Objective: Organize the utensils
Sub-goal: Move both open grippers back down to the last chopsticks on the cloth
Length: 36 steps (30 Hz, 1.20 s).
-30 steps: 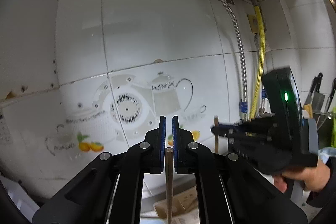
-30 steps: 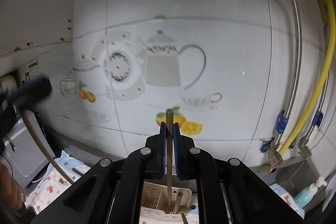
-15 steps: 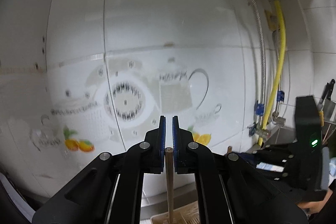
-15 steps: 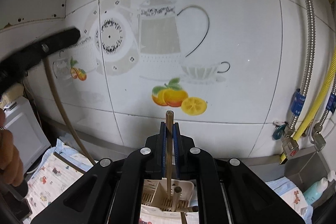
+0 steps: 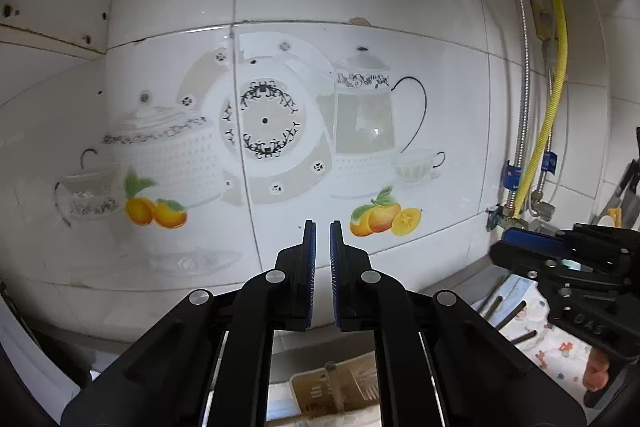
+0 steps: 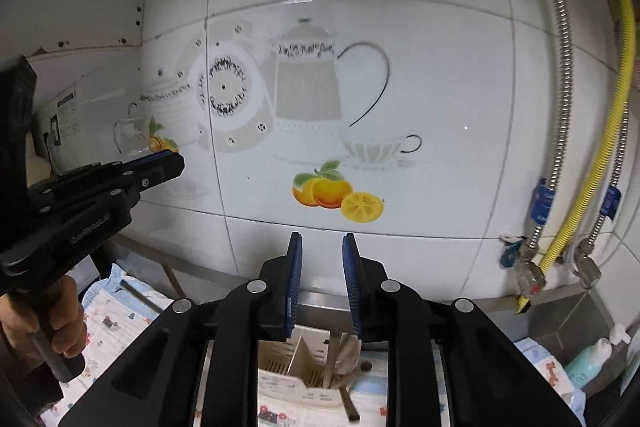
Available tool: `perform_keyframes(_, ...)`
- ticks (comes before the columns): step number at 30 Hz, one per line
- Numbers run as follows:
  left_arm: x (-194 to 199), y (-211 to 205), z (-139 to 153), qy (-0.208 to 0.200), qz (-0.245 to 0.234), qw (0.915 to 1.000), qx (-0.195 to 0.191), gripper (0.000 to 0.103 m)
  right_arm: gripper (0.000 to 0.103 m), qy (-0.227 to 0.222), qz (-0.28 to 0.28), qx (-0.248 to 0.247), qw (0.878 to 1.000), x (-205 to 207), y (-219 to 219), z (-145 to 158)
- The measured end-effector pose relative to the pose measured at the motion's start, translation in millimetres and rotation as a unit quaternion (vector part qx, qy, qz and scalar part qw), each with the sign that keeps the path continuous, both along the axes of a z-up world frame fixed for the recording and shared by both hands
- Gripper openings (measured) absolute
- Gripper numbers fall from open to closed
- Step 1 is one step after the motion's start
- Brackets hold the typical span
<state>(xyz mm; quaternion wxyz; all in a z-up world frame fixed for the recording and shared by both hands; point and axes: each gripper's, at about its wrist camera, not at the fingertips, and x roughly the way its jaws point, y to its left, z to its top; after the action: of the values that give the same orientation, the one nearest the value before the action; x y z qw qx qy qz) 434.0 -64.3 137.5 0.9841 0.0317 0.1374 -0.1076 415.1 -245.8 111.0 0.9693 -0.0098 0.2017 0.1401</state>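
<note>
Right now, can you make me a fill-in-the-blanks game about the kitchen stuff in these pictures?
1. Between the jaws of the right gripper, which are opening, there is ____.
2. The beige utensil holder stands on a cloth printed with ____.
3. The hose running down the wall beside the metal one is coloured ____.
4. The fruits painted on the wall tile are ____.

Missing words: nothing; cartoons; yellow; oranges

Empty left tongs point(image 5: 322, 227) above holder point(image 5: 320, 389)
</note>
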Motion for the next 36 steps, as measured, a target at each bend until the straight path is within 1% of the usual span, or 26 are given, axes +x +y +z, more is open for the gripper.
perform_keyframes(1,-5.5,2.0,1.6,0.000,0.002,1.0000,-0.002,0.007,0.024,-0.001,-0.003,-0.002,1.000,-7.3,-1.2,1.2)
perform_keyframes(2,-10.5,3.8,2.7,-0.001,0.001,1.0000,-0.002,0.007,0.030,0.001,-0.002,-0.003,1.000,-15.3,-2.3,1.0)
perform_keyframes(3,-16.2,6.4,3.4,0.000,0.000,1.0000,-0.003,0.007,0.032,0.005,0.002,-0.003,1.000,-21.9,-3.1,0.3)
perform_keyframes(7,-51.3,21.6,-0.7,0.011,0.003,0.9998,-0.017,0.007,0.033,0.024,0.013,-0.012,1.000,-58.5,-1.3,-16.8)
perform_keyframes(10,-80.2,30.0,-13.3,0.023,0.007,0.9996,-0.018,0.007,0.032,0.059,0.033,-0.014,0.998,-88.9,5.4,-45.3)
perform_keyframes(12,-99.8,34.5,-26.8,0.040,0.005,0.9991,-0.014,0.008,0.032,0.081,0.043,-0.014,0.996,-105.7,10.5,-65.5)
perform_keyframes(14,-119.4,39.7,-41.5,0.052,0.011,0.9985,-0.012,0.009,0.032,0.101,0.052,-0.023,0.993,-129.4,18.6,-92.5)
perform_keyframes(15,-131.0,42.2,-53.4,0.069,0.013,0.9975,-0.007,0.009,0.032,0.114,0.058,-0.023,0.991,-138.6,22.1,-104.7)
perform_keyframes(17,-149.4,46.4,-73.1,0.085,0.017,0.9962,0.000,0.009,0.031,0.136,0.062,-0.025,0.988,-156.6,27.2,-130.2)
perform_keyframes(19,-164.6,49.7,-91.2,0.100,0.021,0.9948,0.008,0.009,0.029,0.167,0.072,-0.020,0.983,-171.9,32.1,-156.3)
perform_keyframes(20,-174.8,54.1,-104.2,0.111,0.022,0.9936,0.004,0.009,0.026,0.179,0.073,-0.018,0.981,-178.1,34.0,-168.2)
perform_keyframes(23,-189.8,67.9,-133.6,0.146,0.032,0.9885,-0.019,0.009,0.023,0.210,0.077,-0.017,0.974,-192.5,41.4,-198.4)
perform_keyframes(26,-201.5,76.1,-157.7,0.167,0.040,0.9848,-0.024,0.009,0.023,0.233,0.079,-0.014,0.969,-203.0,47.6,-221.5)
perform_keyframes(28,-210.0,83.2,-174.7,0.187,0.043,0.9808,-0.037,0.009,0.022,0.244,0.080,-0.009,0.966,-207.2,49.6,-231.0)
perform_keyframes(29,-213.4,85.1,-180.8,0.191,0.046,0.9796,-0.040,0.009,0.021,0.252,0.082,-0.005,0.964,-209.5,51.6,-237.0)
perform_keyframes(30,-215.7,85.7,-185.4,0.196,0.049,0.9787,-0.040,0.009,0.019,0.254,0.082,-0.007,0.964,-211.4,53.0,-239.1)
perform_keyframes(33,-225.5,86.6,-200.7,0.208,0.052,0.9760,-0.036,0.009,0.018,0.256,0.079,-0.012,0.963,-214.9,55.7,-245.7)
perform_keyframes(36,-233.7,86.8,-210.7,0.220,0.050,0.9734,-0.042,0.009,0.018,0.259,0.078,-0.008,0.963,-214.4,58.0,-247.7)
